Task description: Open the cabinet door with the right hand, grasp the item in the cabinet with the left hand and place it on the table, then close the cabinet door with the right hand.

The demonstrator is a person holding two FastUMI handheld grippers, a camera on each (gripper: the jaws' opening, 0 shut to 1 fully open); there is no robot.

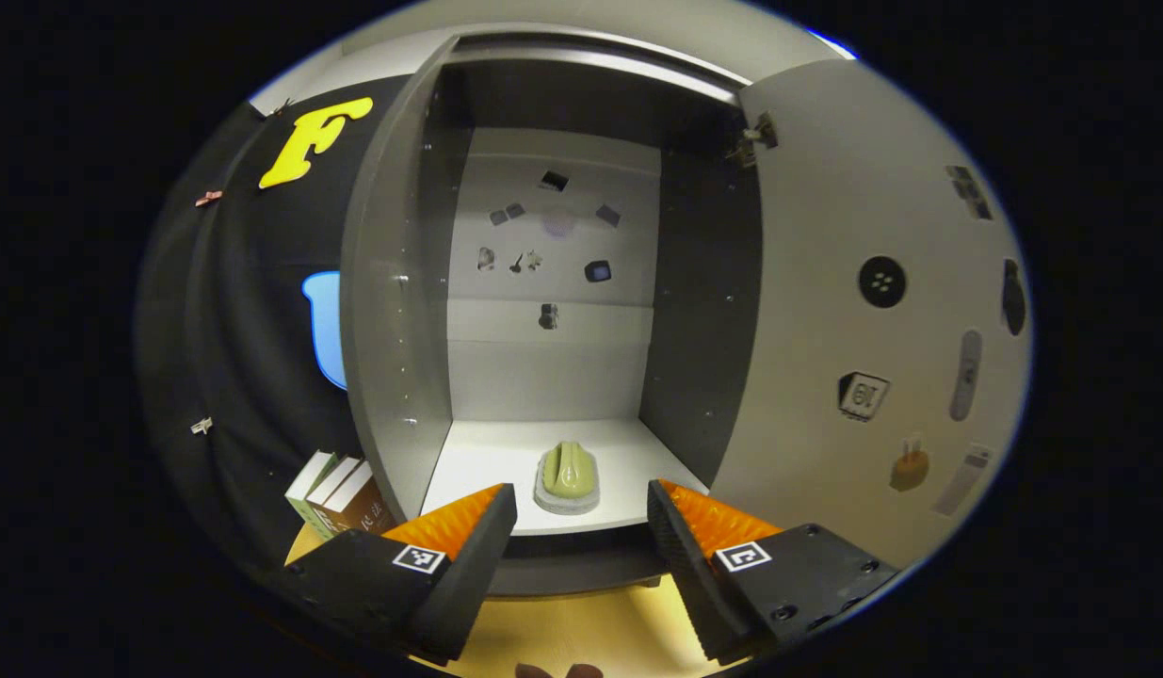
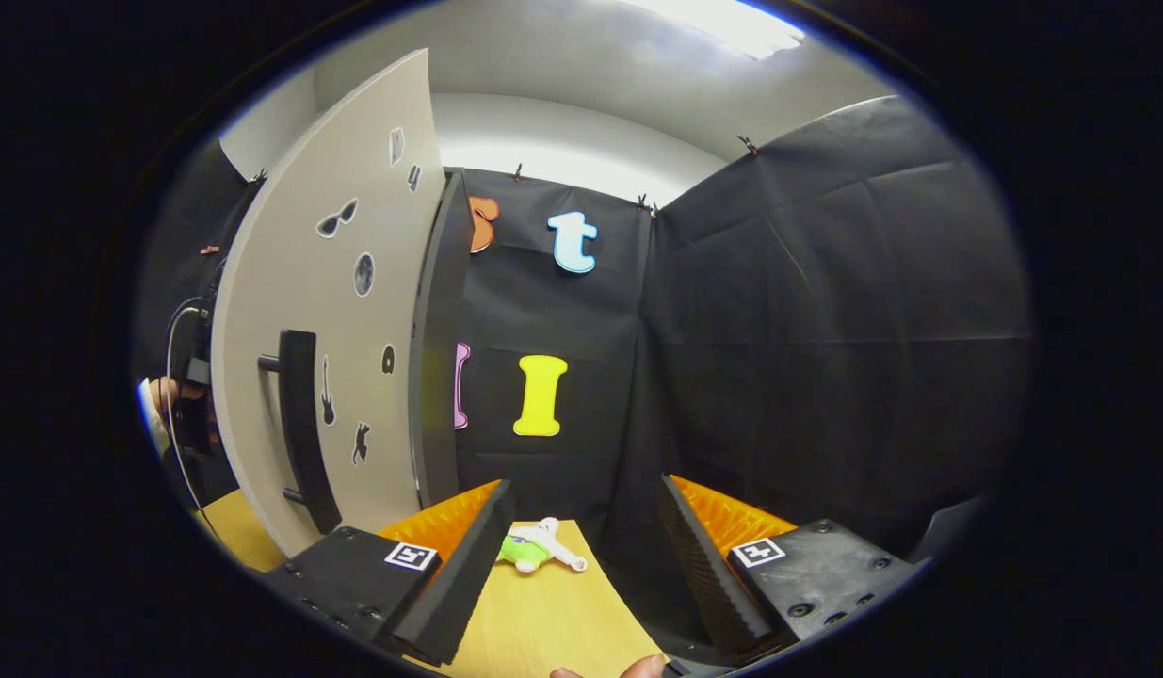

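Note:
The grey cabinet stands open, its door swung out to the right in the left gripper view. On its white shelf lies a small green item on a pale base. My left gripper is open just in front of the shelf edge, its fingers either side of the item but short of it. In the right gripper view the door stands at the left with its dark bar handle. My right gripper is open and apart from the door, holding nothing.
Several books stand left of the cabinet on the wooden table. A small green and white toy lies on the table ahead of the right gripper. A hand shows behind the door's left edge.

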